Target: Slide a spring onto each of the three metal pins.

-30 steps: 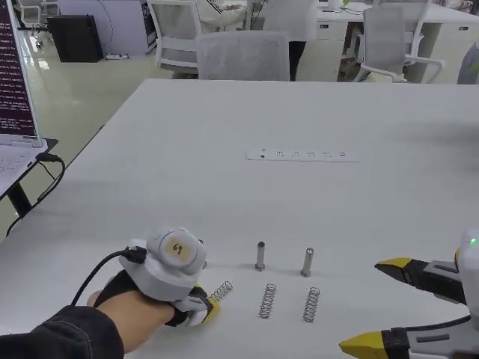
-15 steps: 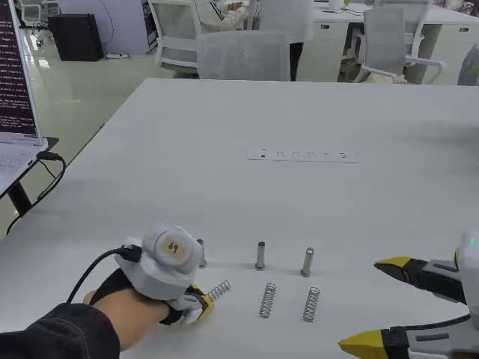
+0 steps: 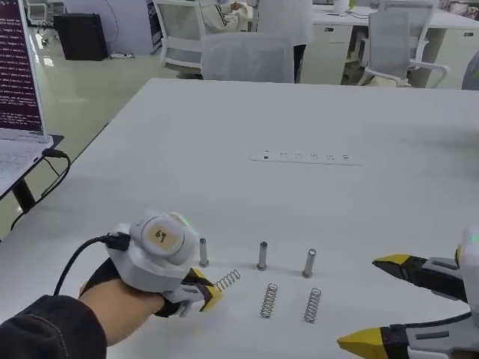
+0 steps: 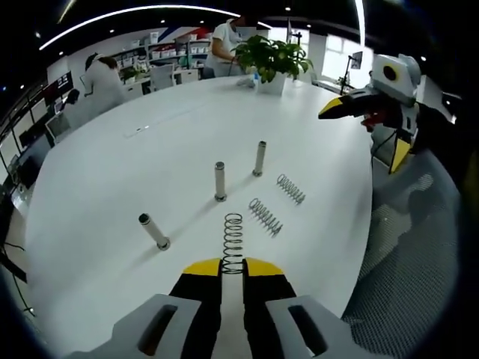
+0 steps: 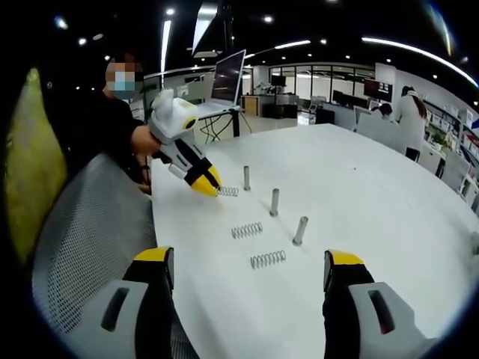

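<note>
Left hand-held gripper (image 4: 233, 266) pinches one spring (image 4: 233, 238) by its end. Tip it upright, then centre it over the pin (image 4: 154, 231) nearest the tabletop (image 3: 224, 149) left edge. Right hand-held gripper (image 5: 247, 258) spread wide.

Left gripper (image 4: 233, 266): my jaws clamp one end of held spring (image 4: 233, 238) | upright on table (image 4: 135, 161): near pin (image 4: 154, 230), middle pin (image 4: 220, 181), far pin (image 4: 259, 158) | lying flat: first loose spring (image 4: 265, 216), second loose spring (image 4: 290, 188) | right gripper (image 4: 365, 136): jaws apart.

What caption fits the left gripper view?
Left gripper grips a spring beside three pins; two springs lie on the table.
</note>
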The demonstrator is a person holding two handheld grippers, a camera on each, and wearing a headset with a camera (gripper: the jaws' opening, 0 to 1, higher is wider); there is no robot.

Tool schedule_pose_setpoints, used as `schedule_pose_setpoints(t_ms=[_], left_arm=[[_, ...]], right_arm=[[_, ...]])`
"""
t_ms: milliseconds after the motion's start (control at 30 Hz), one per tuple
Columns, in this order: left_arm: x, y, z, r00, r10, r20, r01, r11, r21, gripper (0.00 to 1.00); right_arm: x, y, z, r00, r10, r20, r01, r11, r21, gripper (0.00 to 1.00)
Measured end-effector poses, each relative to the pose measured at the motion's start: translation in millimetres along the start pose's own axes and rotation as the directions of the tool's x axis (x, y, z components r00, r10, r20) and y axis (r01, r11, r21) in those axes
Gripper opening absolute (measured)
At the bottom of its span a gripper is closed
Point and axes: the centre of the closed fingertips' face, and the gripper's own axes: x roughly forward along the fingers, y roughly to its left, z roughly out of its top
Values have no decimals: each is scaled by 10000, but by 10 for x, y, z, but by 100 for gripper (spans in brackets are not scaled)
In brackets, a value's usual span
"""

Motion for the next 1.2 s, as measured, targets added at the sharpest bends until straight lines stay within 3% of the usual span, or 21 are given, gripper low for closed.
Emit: schedule_pose_setpoints(t_ms=[233,467,733,1067,1200], left_arm=[[-178,-130,97,9977,-503,465,475,9972,581,2],[-359,-225,207,9891,-973,1110,858,9909,1040,2],[-439,-358,313,9802,-1326,1471,1108,9829,1472,2],[-493,-547,407,9642,-2070,1660,1666,9592,2282,2],[-524,-628,434,9515,-2490,1808,2005,9474,2493,2]], right_arm=[[-2,53,141,9994,208,285,-204,9997,-127,80],[33,124,231,9984,463,329,-451,9984,-355,79],[100,230,393,9947,947,412,-913,9928,-775,78],[188,426,524,9813,1831,594,-1762,9787,-1053,70],[216,530,544,9738,2199,575,-2126,9707,-1120,65]])
